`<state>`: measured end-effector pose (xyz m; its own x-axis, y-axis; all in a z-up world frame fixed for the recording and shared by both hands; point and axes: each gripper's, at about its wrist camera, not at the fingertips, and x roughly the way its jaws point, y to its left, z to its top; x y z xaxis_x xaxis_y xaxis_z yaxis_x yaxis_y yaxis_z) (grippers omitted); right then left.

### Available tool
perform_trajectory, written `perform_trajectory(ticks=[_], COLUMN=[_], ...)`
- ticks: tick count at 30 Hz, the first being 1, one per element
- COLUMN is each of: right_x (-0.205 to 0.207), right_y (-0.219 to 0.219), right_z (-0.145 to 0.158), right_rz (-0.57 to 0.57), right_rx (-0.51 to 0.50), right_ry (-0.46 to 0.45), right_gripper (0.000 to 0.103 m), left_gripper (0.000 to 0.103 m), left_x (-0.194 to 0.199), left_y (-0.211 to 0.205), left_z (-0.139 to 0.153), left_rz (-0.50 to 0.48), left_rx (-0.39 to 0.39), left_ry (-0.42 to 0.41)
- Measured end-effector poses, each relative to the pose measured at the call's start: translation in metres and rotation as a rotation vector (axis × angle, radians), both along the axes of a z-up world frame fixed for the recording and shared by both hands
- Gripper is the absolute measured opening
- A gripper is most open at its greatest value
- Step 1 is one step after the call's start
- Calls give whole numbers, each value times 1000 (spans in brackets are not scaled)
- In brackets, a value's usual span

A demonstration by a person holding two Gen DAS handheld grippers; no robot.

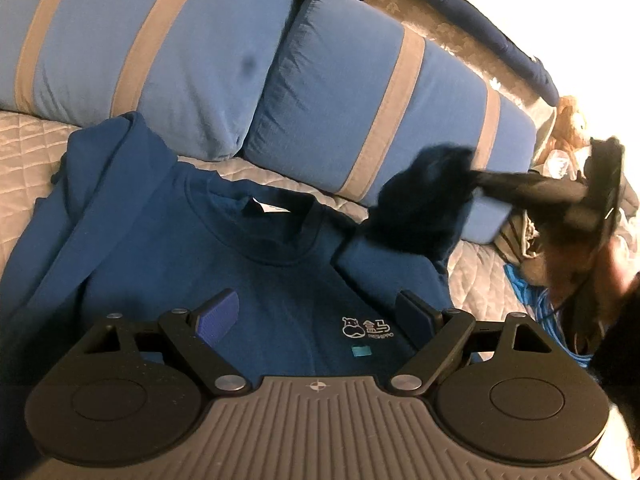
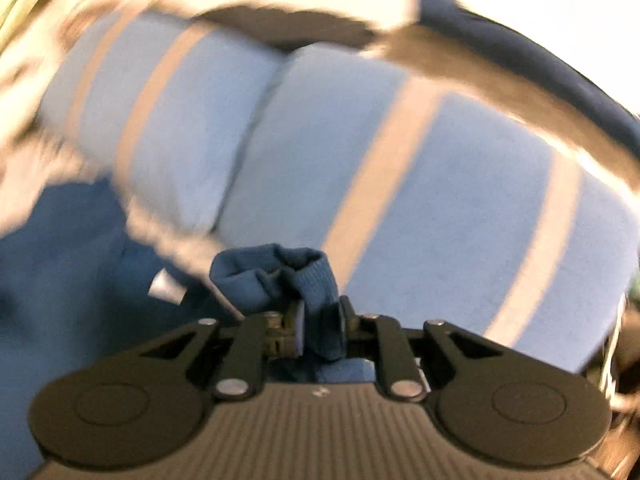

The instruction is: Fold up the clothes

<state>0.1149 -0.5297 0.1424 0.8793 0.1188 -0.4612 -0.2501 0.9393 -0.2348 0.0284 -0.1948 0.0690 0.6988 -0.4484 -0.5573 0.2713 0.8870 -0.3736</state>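
Two grippers: left gripper (image 1: pixel 316 320) fingers spread wide above blue sweatshirt (image 1: pixel 208 248), flat on bed (image 1: pixel 24 148), centre frame. Right gripper (image 2: pixel 320 320) fingers pinch its sleeve cuff (image 2: pixel 276 276), lifted, blurred.

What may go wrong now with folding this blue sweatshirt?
The right claw pinches only a small bunch of cuff; it may slip out. The left claw is open above the sweatshirt, so nothing pins the body and it may drag. The other sleeve lies crumpled.
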Motion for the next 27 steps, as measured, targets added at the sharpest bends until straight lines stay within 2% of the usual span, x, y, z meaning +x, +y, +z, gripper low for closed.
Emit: perform_trajectory(ticks=[2, 5, 12, 19, 27], right_x=[1, -6, -26, -50, -74], right_y=[-22, -46, -85, -124, -144], right_z=[18, 33, 34, 37, 40], right_rz=[-39, -70, -134, -192, -205], right_rx=[81, 135, 199, 314, 314], right_ry=[-3, -4, 11, 31, 29], right_gripper=[16, 16, 16, 15, 15], left_gripper=[86, 86, 86, 86, 86], left_x=[1, 2, 1, -1, 0], left_y=[1, 3, 3, 1, 2], left_z=[-1, -2, -2, -2, -3], left_rz=[-1, 0, -3, -16, -13], left_rx=[-11, -24, -24, -19, -18], left_ry=[8, 17, 19, 13, 24])
